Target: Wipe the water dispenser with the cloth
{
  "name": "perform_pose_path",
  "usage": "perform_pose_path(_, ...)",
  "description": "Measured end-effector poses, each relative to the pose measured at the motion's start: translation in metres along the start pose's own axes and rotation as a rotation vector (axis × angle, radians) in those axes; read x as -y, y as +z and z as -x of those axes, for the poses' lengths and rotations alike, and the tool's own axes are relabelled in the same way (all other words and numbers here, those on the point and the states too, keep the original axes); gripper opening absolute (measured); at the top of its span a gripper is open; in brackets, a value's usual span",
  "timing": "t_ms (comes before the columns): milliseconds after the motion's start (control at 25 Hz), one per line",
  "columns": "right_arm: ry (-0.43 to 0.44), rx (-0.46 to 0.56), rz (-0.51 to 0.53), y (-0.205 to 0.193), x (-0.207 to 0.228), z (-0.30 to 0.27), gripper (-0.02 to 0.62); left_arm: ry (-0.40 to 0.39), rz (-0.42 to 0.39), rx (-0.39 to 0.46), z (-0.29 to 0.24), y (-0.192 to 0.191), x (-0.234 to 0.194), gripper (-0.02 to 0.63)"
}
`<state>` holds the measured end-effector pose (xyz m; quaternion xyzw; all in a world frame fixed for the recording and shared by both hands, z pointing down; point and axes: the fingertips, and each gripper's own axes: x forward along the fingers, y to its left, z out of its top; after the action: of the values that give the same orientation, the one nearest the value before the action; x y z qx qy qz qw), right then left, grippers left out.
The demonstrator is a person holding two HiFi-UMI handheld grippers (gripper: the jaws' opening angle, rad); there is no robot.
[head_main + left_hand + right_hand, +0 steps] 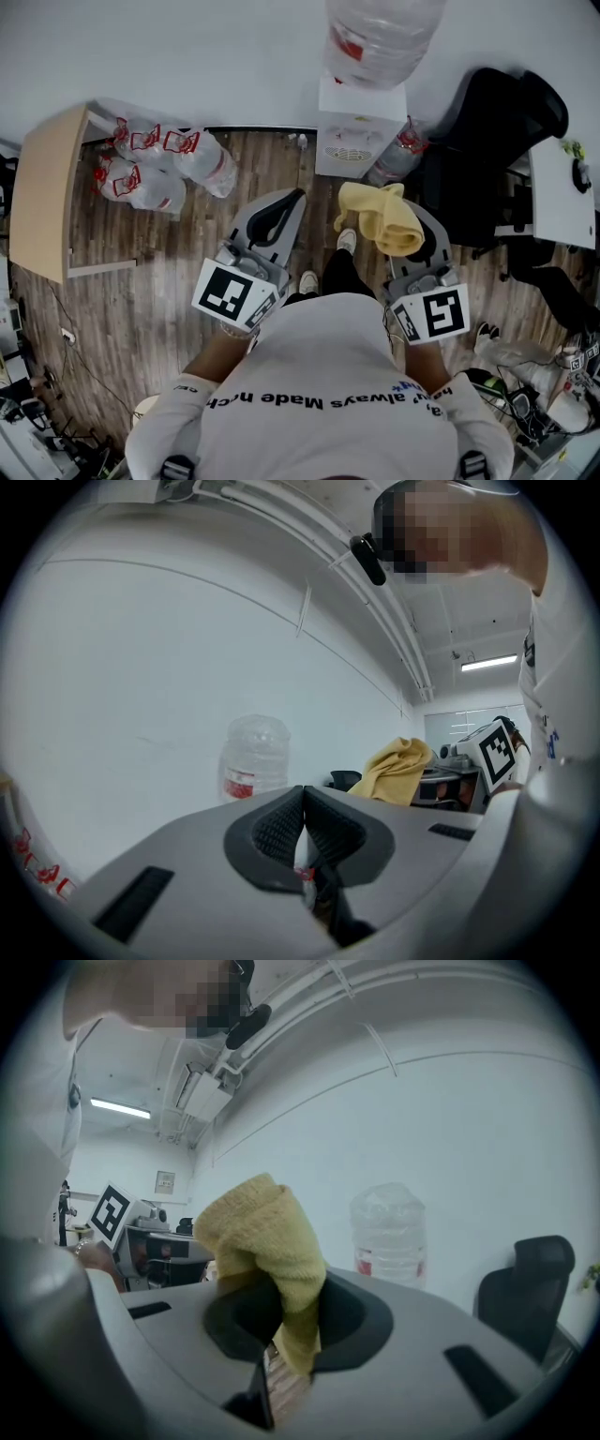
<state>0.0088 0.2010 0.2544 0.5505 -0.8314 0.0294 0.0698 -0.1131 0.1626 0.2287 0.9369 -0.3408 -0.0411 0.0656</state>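
Note:
The white water dispenser stands against the far wall with a clear bottle on top. That bottle shows ahead in the left gripper view, and the same bottle in the right gripper view. My right gripper is shut on a yellow cloth, which bunches above the jaws. The cloth fills the jaw gap in the right gripper view. My left gripper is shut and holds nothing, its pads pressed together. Both grippers are held short of the dispenser.
A pile of empty bottles lies left of the dispenser beside a wooden table. A black office chair stands right of the dispenser, with a white desk further right. The floor is wood.

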Motion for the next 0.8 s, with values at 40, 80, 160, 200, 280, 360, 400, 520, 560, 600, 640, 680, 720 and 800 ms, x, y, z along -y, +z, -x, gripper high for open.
perform_pose_path(40, -0.002, 0.000, -0.002, 0.000, 0.006, -0.002, 0.071, -0.002, -0.002, -0.003, -0.007, 0.000, 0.000, 0.020)
perform_pose_path(80, -0.003, 0.000, -0.005, 0.000, 0.013, -0.005, 0.071, -0.004, -0.005, -0.005, -0.014, 0.000, -0.001, 0.020)
perform_pose_path(160, -0.004, -0.003, -0.011, -0.001, 0.025, -0.013, 0.071, -0.005, -0.006, -0.009, -0.027, 0.001, -0.004, 0.020)
perform_pose_path(200, -0.004, -0.003, -0.013, -0.001, 0.031, -0.016, 0.071, -0.005, -0.006, -0.010, -0.035, 0.001, -0.005, 0.020)
perform_pose_path(280, -0.004, 0.001, -0.018, 0.001, 0.046, -0.023, 0.071, -0.005, -0.006, -0.013, -0.052, 0.001, -0.007, 0.020)
perform_pose_path(360, -0.007, 0.006, -0.023, 0.001, 0.063, -0.030, 0.071, -0.010, -0.007, -0.018, -0.071, 0.000, -0.007, 0.020)
perform_pose_path(400, -0.008, 0.007, -0.025, 0.002, 0.072, -0.033, 0.071, -0.013, -0.008, -0.020, -0.080, 0.001, -0.007, 0.020)
perform_pose_path(520, -0.008, 0.006, -0.028, 0.003, 0.094, -0.043, 0.071, -0.016, -0.015, -0.015, -0.105, 0.006, -0.008, 0.020)
perform_pose_path(560, -0.007, 0.007, -0.028, 0.004, 0.101, -0.047, 0.071, -0.015, -0.017, -0.013, -0.113, 0.008, -0.009, 0.020)
perform_pose_path(600, -0.005, 0.009, -0.027, 0.005, 0.108, -0.049, 0.071, -0.013, -0.019, -0.011, -0.121, 0.009, -0.010, 0.020)
perform_pose_path(640, -0.003, 0.010, -0.026, 0.006, 0.115, -0.052, 0.071, -0.010, -0.021, -0.011, -0.129, 0.010, -0.011, 0.020)
perform_pose_path(680, 0.000, 0.011, -0.025, 0.007, 0.121, -0.054, 0.071, -0.008, -0.022, -0.011, -0.136, 0.010, -0.011, 0.020)
perform_pose_path(720, 0.003, 0.012, -0.024, 0.008, 0.128, -0.057, 0.071, -0.007, -0.022, -0.011, -0.143, 0.010, -0.011, 0.020)
perform_pose_path(800, 0.010, 0.015, -0.023, 0.009, 0.141, -0.062, 0.071, -0.005, -0.023, -0.011, -0.157, 0.011, -0.010, 0.020)
